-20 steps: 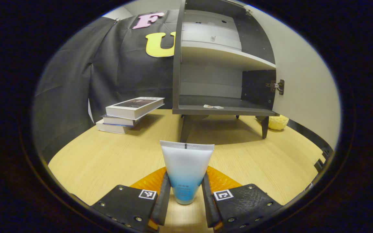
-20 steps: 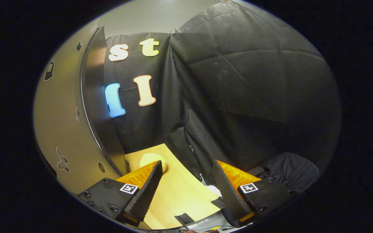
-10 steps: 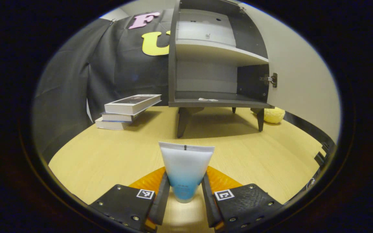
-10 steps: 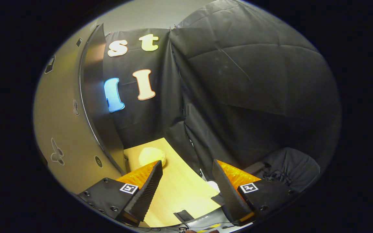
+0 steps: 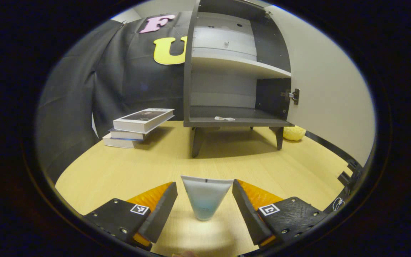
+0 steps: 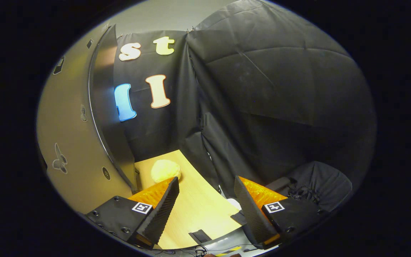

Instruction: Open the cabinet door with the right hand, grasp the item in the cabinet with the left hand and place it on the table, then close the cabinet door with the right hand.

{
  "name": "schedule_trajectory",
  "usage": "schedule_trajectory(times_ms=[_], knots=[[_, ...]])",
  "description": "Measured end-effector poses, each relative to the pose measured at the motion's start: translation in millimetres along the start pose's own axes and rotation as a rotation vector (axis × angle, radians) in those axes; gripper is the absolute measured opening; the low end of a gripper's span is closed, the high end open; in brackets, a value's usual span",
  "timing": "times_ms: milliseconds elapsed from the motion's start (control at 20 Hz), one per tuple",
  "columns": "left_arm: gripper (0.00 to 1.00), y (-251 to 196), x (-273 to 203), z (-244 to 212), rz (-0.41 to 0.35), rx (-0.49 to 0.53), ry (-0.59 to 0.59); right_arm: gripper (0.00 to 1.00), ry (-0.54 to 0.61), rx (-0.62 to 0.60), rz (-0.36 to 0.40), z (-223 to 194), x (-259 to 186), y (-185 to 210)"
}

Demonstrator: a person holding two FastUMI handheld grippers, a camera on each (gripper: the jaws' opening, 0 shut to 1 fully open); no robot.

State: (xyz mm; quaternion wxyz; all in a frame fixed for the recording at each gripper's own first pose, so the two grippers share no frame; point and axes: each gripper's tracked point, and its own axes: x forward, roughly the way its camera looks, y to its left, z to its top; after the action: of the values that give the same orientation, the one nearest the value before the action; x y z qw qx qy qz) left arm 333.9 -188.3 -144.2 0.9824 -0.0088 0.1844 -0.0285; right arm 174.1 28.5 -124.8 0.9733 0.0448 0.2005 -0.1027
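Tube (image 5: pixel 205 198) stands cap-down on the desk (image 5: pixel 120 167) near its front edge, between the spread fingers of the left gripper (image 5: pixel 204 210) — neither touches it. Cabinet (image 5: pixel 227 71) toward the far edge, door (image 5: pixel 326 89) swung open. Right gripper (image 6: pixel 205 207) open too, empty, beside the door's edge — yellow ball (image 6: pixel 165 170) just beyond.

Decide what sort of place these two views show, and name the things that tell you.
Probably a staged recording booth, not a lived-in room: black cloth wall all round, one wooden table with a small open cabinet, stacked books and a tube.
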Motion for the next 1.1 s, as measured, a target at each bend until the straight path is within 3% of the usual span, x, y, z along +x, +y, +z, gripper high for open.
schedule_trajectory(times_ms=[150, 450, 500, 550, 600, 650, 750, 800, 850, 1100], knots=[[0.95, 6, -11, 27, 0.023, -0.027, -0.045, 0.98, -0.038, 0.009, -0.052, 8, -14, -20], [0.95, 1, -25, 77, -0.049, 0.043, -0.177, 0.98, -0.119, 0.044, -0.094, 23, -45, -29], [0.92, -1, -26, 86, -0.062, 0.04, -0.183, 0.98, -0.134, 0.056, -0.081, 27, -51, -26], [0.95, -1, -28, 96, -0.067, 0.036, -0.19, 0.93, -0.147, 0.061, -0.07, 29, -54, -23], [0.92, 0, -27, 106, -0.052, 0.037, -0.195, 0.93, -0.161, 0.062, -0.061, 33, -56, -21], [0.95, 6, -28, 114, -0.018, 0.036, -0.195, 0.98, -0.173, 0.061, -0.051, 38, -57, -21], [0.95, 16, -17, 137, 0.029, 0.015, -0.187, 0.93, -0.203, 0.054, -0.011, 55, -55, -17], [0.92, 17, -16, 146, 0.053, -0.008, -0.185, 0.93, -0.221, 0.043, 0.019, 66, -54, -13], [0.99, 18, -19, 152, 0.08, -0.034, -0.186, 0.98, -0.242, 0.033, 0.054, 78, -51, -11], [0.95, 27, -23, 189, 0.213, -0.098, -0.203, 0.93, -0.289, -0.003, 0.233, 122, -57, 14]])
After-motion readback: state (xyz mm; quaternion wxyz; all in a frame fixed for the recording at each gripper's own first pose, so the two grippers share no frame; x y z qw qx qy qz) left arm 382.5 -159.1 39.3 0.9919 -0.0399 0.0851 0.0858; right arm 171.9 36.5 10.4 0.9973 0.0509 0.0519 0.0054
